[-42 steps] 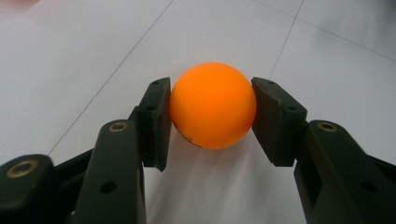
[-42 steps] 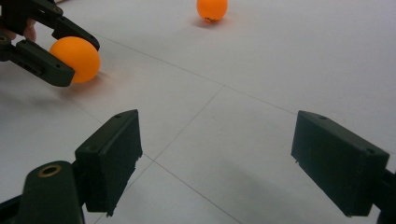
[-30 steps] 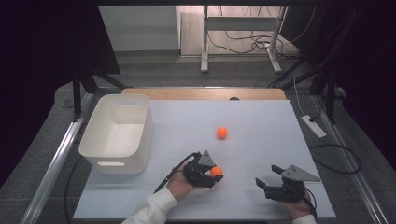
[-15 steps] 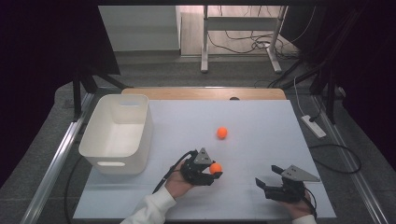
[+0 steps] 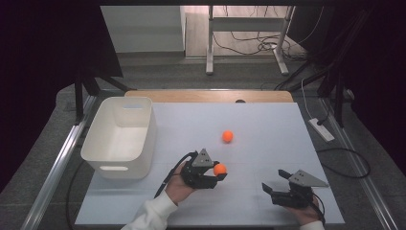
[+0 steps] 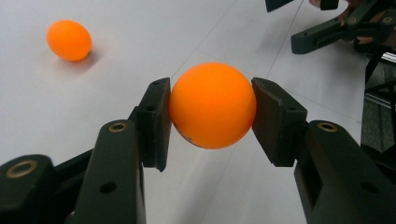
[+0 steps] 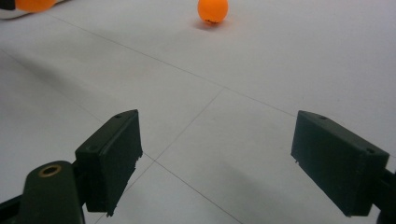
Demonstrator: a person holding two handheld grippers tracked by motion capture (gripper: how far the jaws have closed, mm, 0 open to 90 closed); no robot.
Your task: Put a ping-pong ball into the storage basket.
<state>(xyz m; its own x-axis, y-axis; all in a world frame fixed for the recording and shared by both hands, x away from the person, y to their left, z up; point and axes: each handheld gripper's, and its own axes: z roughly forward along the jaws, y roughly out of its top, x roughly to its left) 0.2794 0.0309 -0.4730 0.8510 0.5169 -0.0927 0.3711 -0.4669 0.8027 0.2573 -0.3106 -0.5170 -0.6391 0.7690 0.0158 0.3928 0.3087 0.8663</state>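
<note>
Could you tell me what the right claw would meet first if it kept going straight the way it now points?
Probably the loose orange ball on the table. The open right claw faces it across bare surface, though the ball sits slightly left of centre, so it might just pass by.

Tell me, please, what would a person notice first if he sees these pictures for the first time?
The bright orange ball pinched between the jaws of the left gripper, near the front middle of the white table, draws the eye first. A second orange ball lies loose farther back on the table. A white bin stands at the table's left side, and the right gripper waits open at the front right.
</note>
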